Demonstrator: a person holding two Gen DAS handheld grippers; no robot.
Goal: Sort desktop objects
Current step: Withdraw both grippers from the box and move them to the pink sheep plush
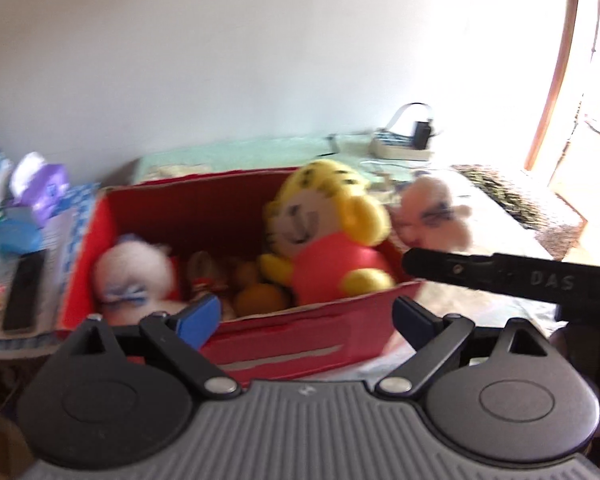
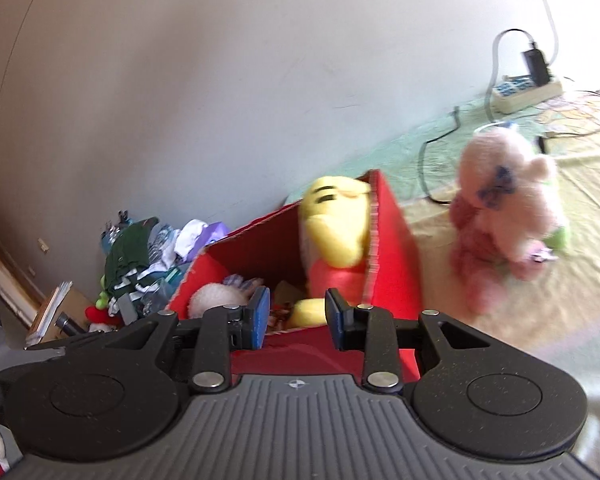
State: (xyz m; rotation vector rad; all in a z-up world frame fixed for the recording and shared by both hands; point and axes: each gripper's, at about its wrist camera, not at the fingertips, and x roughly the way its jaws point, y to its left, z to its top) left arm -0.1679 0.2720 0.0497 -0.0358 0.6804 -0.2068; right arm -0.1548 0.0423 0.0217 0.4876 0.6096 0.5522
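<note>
While the red box (image 1: 292, 336) is already holding several toys, one soft toy is seen outside it.

Box: it is placed on a cloth-covered surface (image 2: 520, 320); whether this is a counter or a bed cannot be told. A yellow tiger plush (image 1: 324, 240) is leaned against its right wall, a white plush (image 1: 134, 276) is lying at its left end, and small orange things are seen between them.

Toy left out: a pink plush (image 2: 500, 216) is set just beside the box, at its right, apart from the wall.

Left gripper (image 1: 308, 316): it is held wide and empty, in front of the near wall of the box.

Right gripper (image 2: 296, 320): its jaws are opened narrowly, nothing is held between them, and it is pointed over the box.

Step in hand, as judged: the pink plush is probably to be taken next.

Advice: the jaws should be opened wider, the body should be gripped rather than a limb, and the toy should be lifted clear of the box wall.
</note>
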